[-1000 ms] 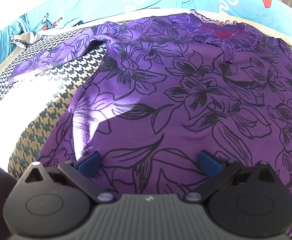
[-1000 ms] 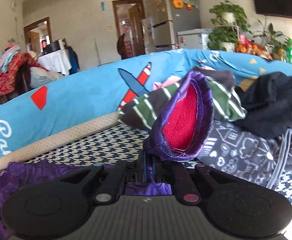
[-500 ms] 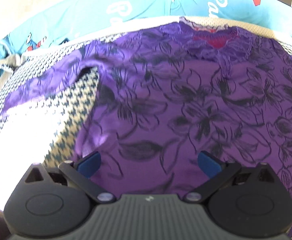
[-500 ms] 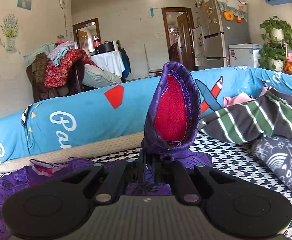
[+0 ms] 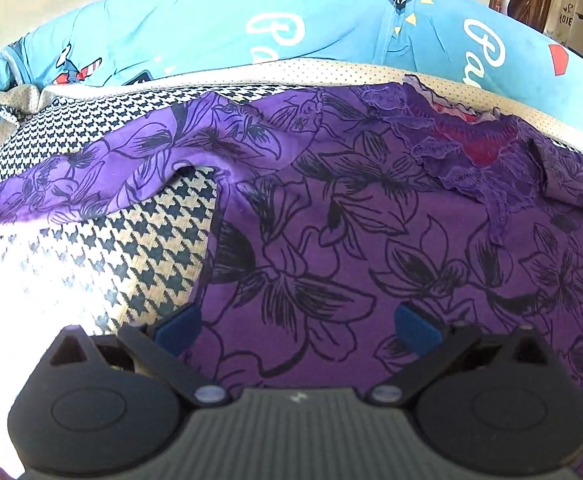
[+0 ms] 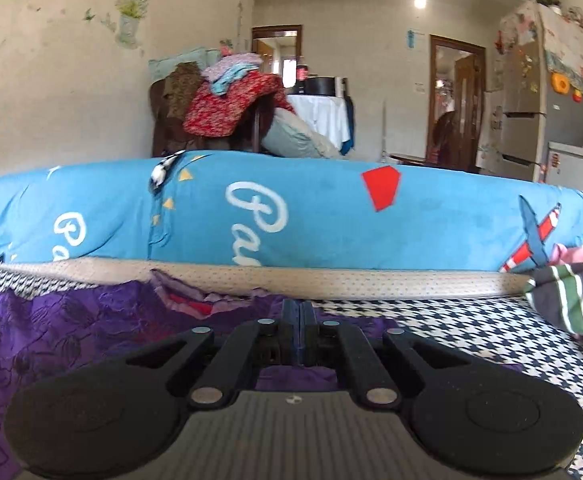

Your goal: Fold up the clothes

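Nearest us, left tongs (image 5: pixel 297 330) hang wide open over the lower body of the purple floral top (image 5: pixel 371 240), nothing between the blue pads (image 5: pixel 177 330). Right tongs (image 6: pixel 296 330) are fully closed; purple cloth sits right under them, but we can't tell if any is pinched.

The top lies spread flat on the houndstooth bed cover (image 5: pixel 131 248), hem toward us, lace collar (image 5: pixel 471 152) toward the far edge by the blue bolster (image 5: pixel 211 32). Long axis runs near to far. One sleeve (image 5: pixel 91 184) stretches out toward the left edge, well ahead-left of the left tongs, so we judge the left hand nearer for folding it in. A striped garment (image 6: pixel 571 300) lies at the right, apart from the top.
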